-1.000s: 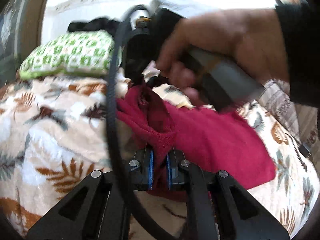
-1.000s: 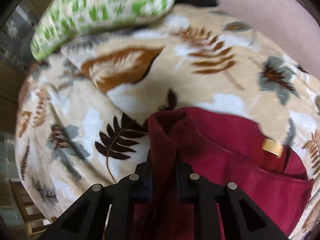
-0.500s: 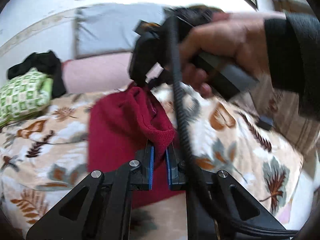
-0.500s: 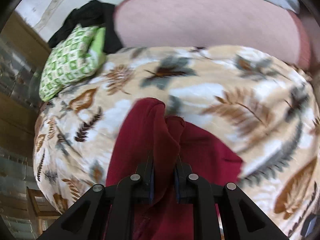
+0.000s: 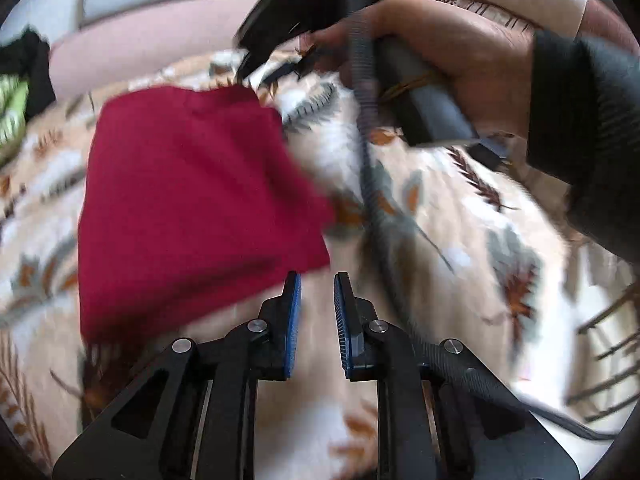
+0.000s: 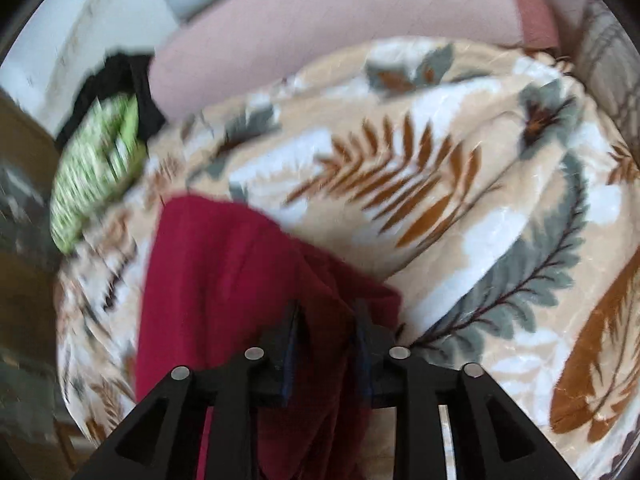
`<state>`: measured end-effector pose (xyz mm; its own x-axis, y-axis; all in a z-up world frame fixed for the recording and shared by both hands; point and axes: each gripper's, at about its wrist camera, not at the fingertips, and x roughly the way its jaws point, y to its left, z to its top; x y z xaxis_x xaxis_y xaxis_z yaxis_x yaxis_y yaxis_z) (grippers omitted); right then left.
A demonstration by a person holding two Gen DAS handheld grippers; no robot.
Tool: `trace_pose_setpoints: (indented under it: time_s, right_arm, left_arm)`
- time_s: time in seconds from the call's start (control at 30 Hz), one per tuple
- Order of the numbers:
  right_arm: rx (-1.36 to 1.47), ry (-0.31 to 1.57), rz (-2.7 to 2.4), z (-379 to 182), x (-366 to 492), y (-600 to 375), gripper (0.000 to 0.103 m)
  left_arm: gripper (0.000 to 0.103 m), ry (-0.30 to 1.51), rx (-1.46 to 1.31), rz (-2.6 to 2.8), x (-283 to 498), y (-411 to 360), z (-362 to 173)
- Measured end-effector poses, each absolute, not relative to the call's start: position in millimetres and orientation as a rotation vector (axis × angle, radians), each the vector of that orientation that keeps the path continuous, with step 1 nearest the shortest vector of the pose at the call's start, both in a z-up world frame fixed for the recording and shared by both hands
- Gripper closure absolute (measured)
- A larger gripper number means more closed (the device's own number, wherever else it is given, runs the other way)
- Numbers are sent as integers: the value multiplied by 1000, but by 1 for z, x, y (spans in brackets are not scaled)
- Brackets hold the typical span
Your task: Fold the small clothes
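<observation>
A dark red cloth [image 5: 192, 200] lies folded flat on the leaf-patterned blanket [image 5: 460, 240]. My left gripper [image 5: 316, 292] is open and empty, just off the cloth's near right corner. My right gripper [image 6: 326, 320] is open above the cloth's [image 6: 224, 280] edge, with red cloth showing between its fingers; whether it touches is unclear. In the left wrist view the right gripper [image 5: 260, 64], held by a hand, hovers at the cloth's far corner.
A green patterned pillow [image 6: 96, 176] and a black garment [image 6: 120, 80] lie at the far left. A pink bolster [image 6: 320, 40] runs along the back. A black cable [image 5: 372, 200] hangs across the blanket by my left gripper.
Both grippers have opened and let go of the red cloth. The cloth has dropped and now lies flat on the blanket. Both grippers have drawn back from it.
</observation>
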<state>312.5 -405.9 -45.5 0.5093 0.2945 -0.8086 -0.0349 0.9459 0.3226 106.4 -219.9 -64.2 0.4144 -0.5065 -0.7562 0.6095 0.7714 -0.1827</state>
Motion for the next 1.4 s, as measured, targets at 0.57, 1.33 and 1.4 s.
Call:
trace_pose_setpoints:
  time_s: [0.57,1.33,1.4]
  right_arm:
    - [32,877,499,-62,210,-349,77]
    - [559,890,585,-131,242,-400,29]
    - [586,893,560,-135,240,-403,39]
  left_arm:
    - [89,1011,-111,-576,167,-151,-71]
    - [32,1093,-605,-662,285,-103,-113]
    - [46,1097,-602,-624,284,-102,-110]
